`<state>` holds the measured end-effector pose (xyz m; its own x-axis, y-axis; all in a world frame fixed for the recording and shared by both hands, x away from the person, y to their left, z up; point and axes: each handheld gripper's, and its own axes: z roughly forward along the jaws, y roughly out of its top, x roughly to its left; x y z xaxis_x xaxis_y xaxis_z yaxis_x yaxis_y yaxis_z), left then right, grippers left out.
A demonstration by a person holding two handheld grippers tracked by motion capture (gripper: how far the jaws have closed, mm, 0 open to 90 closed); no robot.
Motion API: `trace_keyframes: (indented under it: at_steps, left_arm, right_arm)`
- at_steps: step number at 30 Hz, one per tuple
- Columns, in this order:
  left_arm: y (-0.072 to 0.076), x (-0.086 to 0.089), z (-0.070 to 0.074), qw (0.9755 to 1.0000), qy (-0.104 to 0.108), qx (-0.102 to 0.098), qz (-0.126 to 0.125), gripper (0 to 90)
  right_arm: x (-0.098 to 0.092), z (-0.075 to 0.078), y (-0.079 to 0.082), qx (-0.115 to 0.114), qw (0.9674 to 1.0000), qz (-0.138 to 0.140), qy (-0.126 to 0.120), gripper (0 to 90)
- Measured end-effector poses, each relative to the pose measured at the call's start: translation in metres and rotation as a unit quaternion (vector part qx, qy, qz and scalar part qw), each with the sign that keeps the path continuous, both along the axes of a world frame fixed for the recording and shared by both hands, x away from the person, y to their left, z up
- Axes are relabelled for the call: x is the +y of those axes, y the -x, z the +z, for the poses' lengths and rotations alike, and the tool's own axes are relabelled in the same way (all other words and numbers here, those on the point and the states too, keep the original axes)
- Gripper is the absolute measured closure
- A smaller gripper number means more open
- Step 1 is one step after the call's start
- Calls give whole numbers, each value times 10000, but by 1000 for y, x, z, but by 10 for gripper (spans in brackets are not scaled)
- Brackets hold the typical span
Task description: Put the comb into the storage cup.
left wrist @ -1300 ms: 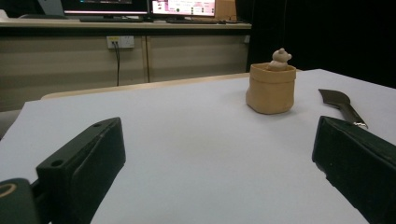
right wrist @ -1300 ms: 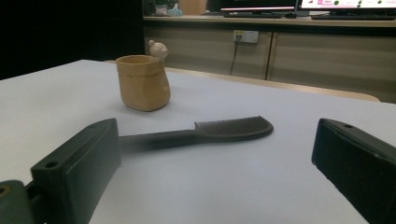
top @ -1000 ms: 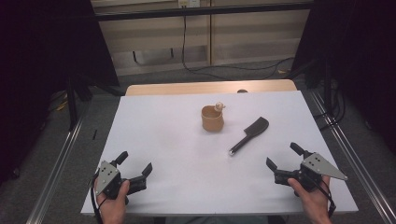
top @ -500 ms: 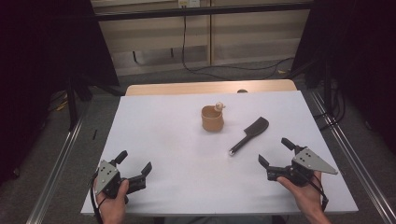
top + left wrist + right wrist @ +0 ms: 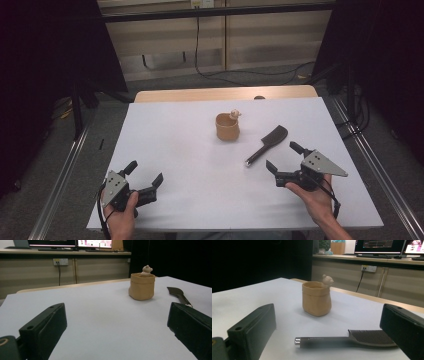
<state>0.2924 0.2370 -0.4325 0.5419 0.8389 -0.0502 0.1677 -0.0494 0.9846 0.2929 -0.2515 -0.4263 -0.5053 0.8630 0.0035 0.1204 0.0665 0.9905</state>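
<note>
A small tan pot (image 5: 227,127) with a little bear figure (image 5: 234,114) on its rim stands near the middle of the white table (image 5: 175,135). A dark comb (image 5: 265,145) with a metal-tipped handle lies just right of it. My right gripper (image 5: 283,159) is open, close behind the comb's handle end, with nothing between its jaws. My left gripper (image 5: 145,175) rests open near the front left corner, far from both objects. The pot (image 5: 141,286) and the comb (image 5: 179,295) show ahead in the left gripper view. The right gripper view has the pot (image 5: 316,298) behind the comb (image 5: 347,340).
A wooden table edge (image 5: 225,93) runs behind the white surface. Metal rails (image 5: 65,170) flank both sides on the floor. Cables (image 5: 220,70) and cabinets lie beyond, with monitors (image 5: 379,246) on a counter.
My right gripper has moved left and forward toward the comb's handle. The left gripper has stayed in place.
</note>
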Motion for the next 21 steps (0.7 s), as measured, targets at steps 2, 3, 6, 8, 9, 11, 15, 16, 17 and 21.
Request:
trace_keyframes:
  at_steps: [2,3,6,8,9,11,15,16,17,21]
  left_arm:
    - [-1,1,0,10000,-25,20,-1,26]
    - [-1,1,-1,10000,7,26,13,26]
    - [-1,1,0,10000,-6,26,10,26]
    - [-1,1,0,10000,-6,21,5,26]
    - [-1,1,0,10000,-5,19,4,26]
    - [-2,1,-1,10000,-20,43,-32,25]
    - [-2,1,-1,10000,-29,85,-40,25]
    - [-2,1,-1,10000,-40,80,-36,24]
    - [-2,1,-1,10000,-40,73,-40,25]
    - [-3,0,-2,9999,-22,107,-57,24]
  right_arm:
    - [3,0,-3,11,10000,23,54,0]
    - [4,-1,-5,0,9999,8,120,0]
    - [7,-2,-9,35,9998,-55,214,0]
    - [8,-3,-11,33,9997,-37,243,0]
    - [8,-2,-12,21,9996,-37,267,20]
    - [8,-2,-14,28,9997,-58,215,40]
    - [11,0,-22,16,9997,-76,213,56]
    - [11,0,-23,30,9997,-67,225,66]
    - [12,1,-25,54,9996,-64,251,62]
    - [18,1,-31,92,9994,-38,328,85]
